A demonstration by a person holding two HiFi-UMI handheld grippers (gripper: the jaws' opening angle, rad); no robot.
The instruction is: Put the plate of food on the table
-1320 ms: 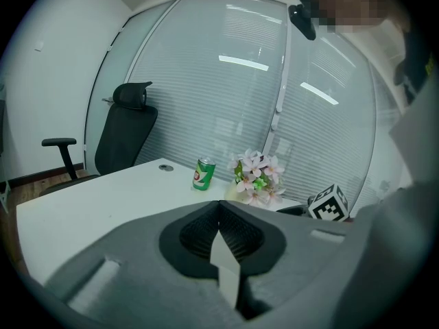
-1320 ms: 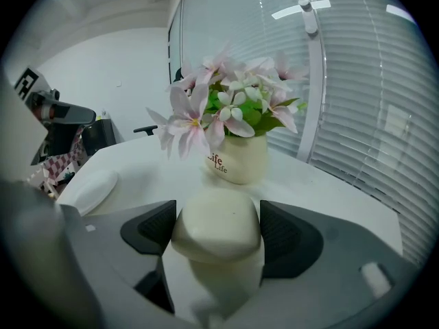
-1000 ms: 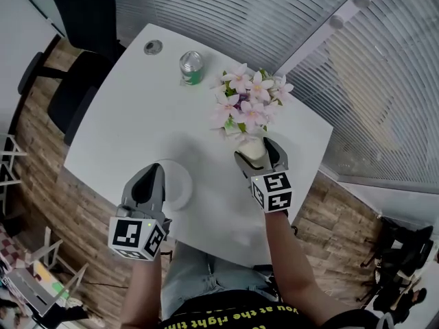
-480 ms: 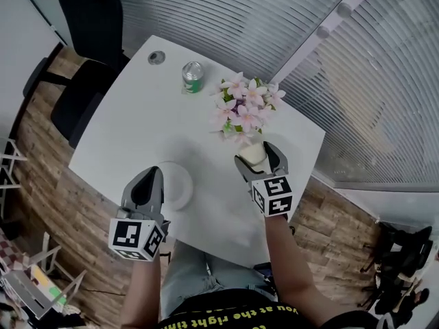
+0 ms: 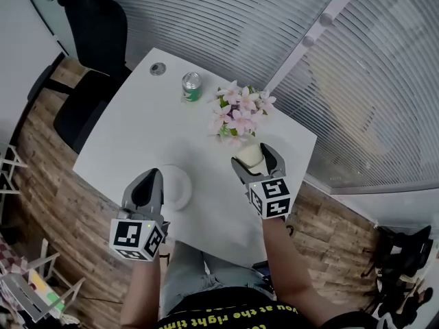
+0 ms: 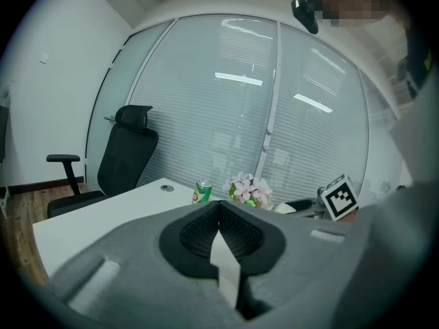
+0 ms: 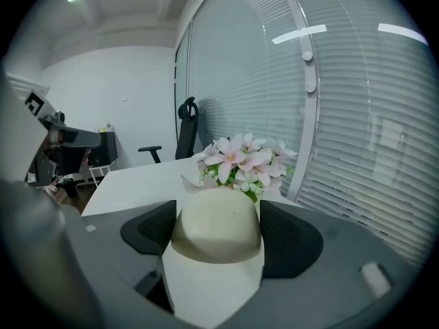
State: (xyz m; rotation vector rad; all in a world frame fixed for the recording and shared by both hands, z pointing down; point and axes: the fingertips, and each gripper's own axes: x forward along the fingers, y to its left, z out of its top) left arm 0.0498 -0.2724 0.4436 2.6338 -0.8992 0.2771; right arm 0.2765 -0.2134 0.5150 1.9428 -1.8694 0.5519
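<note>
As the table (image 5: 130, 132) recedes in the head view, the left gripper (image 5: 148, 182) stays clamped on the plate (image 5: 180, 188) and the right gripper (image 5: 254, 151) on a pale dome-shaped item (image 5: 250, 157), so placement is still pending.

White tabletop (image 5: 137, 136), wood floor (image 5: 62, 204) around it. On it: green can (image 5: 191, 87) near the far edge, pink flowers (image 5: 236, 112) just right of the can, grommet (image 5: 158, 68) at the far-left corner. White plate (image 5: 177, 186) at the near edge; can't tell if it's resting.
</note>
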